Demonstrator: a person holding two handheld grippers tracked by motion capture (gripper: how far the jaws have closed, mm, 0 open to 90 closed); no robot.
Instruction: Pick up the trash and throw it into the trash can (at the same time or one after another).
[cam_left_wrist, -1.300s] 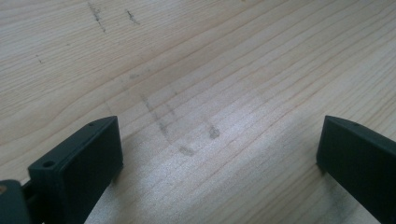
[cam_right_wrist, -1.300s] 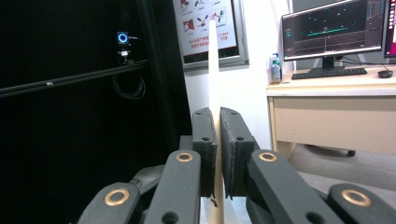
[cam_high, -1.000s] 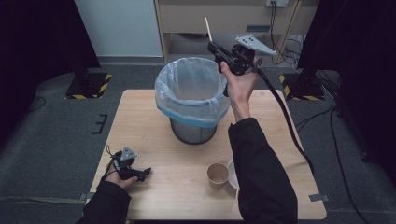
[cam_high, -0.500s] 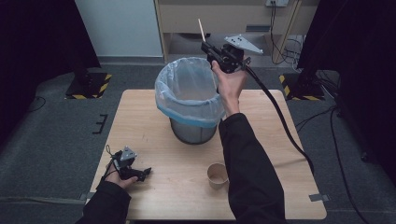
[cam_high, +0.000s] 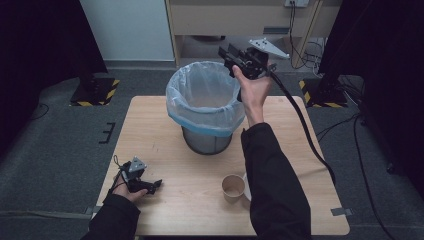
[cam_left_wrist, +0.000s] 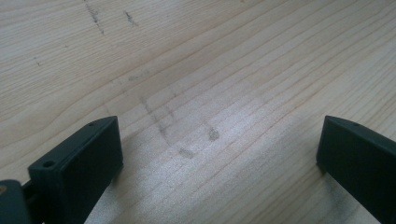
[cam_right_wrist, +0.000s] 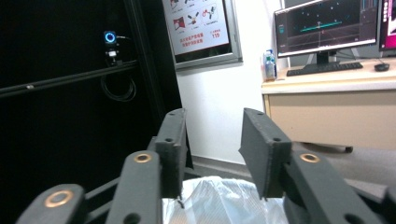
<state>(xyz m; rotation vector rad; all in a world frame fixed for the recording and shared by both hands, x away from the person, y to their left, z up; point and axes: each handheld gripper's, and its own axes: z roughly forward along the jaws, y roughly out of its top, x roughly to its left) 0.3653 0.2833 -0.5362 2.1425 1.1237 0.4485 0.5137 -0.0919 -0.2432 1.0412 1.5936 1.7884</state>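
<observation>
Your left gripper (cam_high: 150, 186) rested on the wooden table (cam_high: 165, 125) with its jaws wide apart and nothing between them. Beside your right sleeve stood a paper cup (cam_high: 233, 186). Farther off, your right gripper (cam_high: 226, 54) hung above the lined bin (cam_high: 205, 107), jaws parted and empty. Judging by that, whatever it carried had likely gone in; the cup remained.

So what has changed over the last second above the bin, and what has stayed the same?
The thin pale stick that the right gripper held a second ago is gone from its jaws, which now stand apart over the round metal bin with the clear plastic liner; where the stick went cannot be seen. The left gripper rests open on the light wooden table as before, and the brown paper cup has not moved.
</observation>
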